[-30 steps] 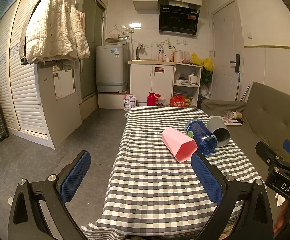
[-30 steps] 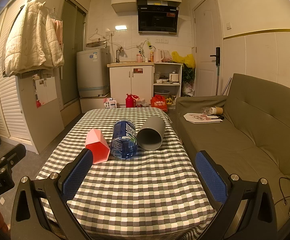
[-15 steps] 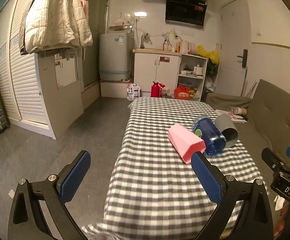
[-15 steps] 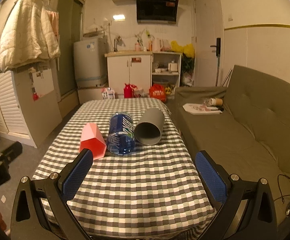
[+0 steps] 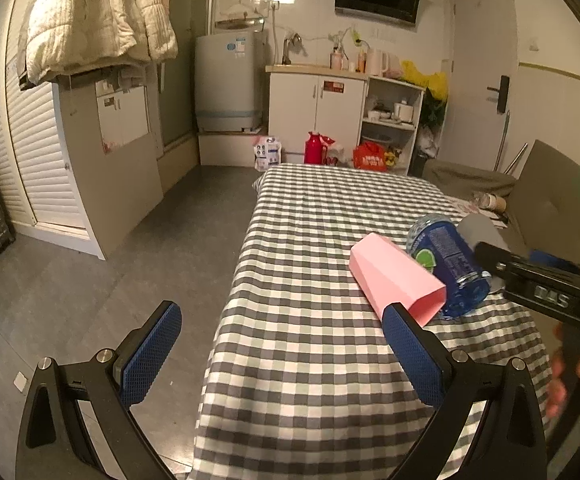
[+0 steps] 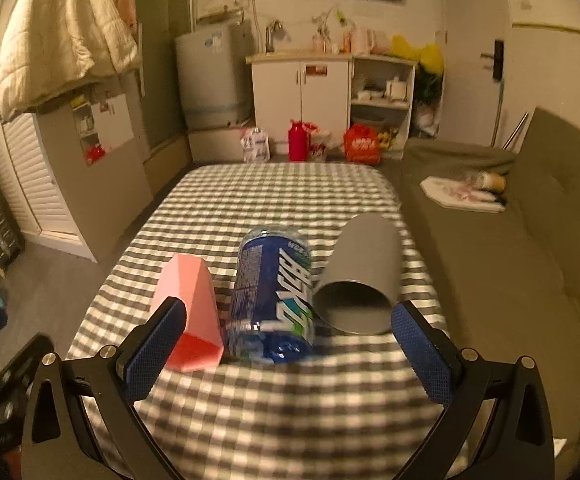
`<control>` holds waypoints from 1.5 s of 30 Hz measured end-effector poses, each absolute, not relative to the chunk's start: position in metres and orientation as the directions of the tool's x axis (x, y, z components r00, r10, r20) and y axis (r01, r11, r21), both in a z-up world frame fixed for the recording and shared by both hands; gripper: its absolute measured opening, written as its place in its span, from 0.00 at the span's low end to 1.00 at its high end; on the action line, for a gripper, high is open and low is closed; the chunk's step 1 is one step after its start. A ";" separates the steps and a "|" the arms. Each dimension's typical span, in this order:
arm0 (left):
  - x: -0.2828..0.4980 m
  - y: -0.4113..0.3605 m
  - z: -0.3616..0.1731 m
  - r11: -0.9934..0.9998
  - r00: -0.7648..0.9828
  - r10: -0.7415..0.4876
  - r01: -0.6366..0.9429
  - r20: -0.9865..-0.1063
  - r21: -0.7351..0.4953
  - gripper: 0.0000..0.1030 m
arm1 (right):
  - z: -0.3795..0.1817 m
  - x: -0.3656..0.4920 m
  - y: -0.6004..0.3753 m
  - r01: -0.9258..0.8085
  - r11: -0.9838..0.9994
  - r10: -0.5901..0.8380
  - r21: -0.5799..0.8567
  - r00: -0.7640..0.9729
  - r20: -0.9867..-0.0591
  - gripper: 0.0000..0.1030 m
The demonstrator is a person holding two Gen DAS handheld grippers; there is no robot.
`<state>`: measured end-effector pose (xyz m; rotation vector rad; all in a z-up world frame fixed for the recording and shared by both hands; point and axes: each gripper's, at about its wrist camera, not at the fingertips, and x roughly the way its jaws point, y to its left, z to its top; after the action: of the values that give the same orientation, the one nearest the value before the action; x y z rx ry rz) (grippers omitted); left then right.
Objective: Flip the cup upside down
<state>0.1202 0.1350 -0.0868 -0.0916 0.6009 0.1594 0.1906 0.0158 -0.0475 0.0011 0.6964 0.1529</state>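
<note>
Three cups lie on their sides in a row on the checked tablecloth [image 6: 274,408], mouths toward me: a pink faceted cup [image 6: 190,312] [image 5: 394,276], a blue printed cup [image 6: 272,296] [image 5: 448,264] and a grey cup [image 6: 360,276] [image 5: 482,230]. My right gripper [image 6: 286,352] is open, its blue pads just short of the pink and grey cups, with the blue cup straight ahead. My left gripper [image 5: 282,354] is open near the table's front left corner, its right pad close to the pink cup's mouth. The right gripper's body [image 5: 546,292] crosses the left wrist view.
A grey sofa [image 6: 530,240] runs along the table's right side with papers and a bottle on it. Bare floor [image 5: 90,288] lies to the left, with a louvred wardrobe beyond. Kitchen cabinets, a washing machine and bags stand past the table's far end.
Both grippers have moved forward and lower toward the cups. The right gripper now sits close in front of the blue cup. The cups have not moved.
</note>
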 end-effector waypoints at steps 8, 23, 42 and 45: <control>0.133 0.143 -0.096 0.980 0.788 0.102 -0.184 -0.607 -0.074 1.00 | -0.088 0.225 0.023 -0.107 0.990 0.140 0.091 0.671 -0.728 0.78; 0.100 0.145 -0.085 0.978 0.791 0.127 -0.202 -0.599 -0.060 1.00 | -0.076 0.148 0.018 -0.129 0.991 0.104 0.026 0.645 -0.757 0.64; 0.051 0.146 -0.065 0.980 0.763 0.110 -0.189 -0.637 -0.057 1.00 | -0.071 0.056 0.053 -0.190 0.981 0.145 0.040 0.579 -0.803 0.67; 0.056 0.146 -0.065 0.981 0.735 0.099 -0.187 -0.671 -0.059 1.00 | -0.067 0.051 0.052 -0.194 0.981 0.115 -0.003 0.592 -0.798 0.83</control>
<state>0.0555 0.1456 -0.0652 -0.1257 0.7291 0.1578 0.0510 0.0523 -0.0672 -0.0934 0.9204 0.1799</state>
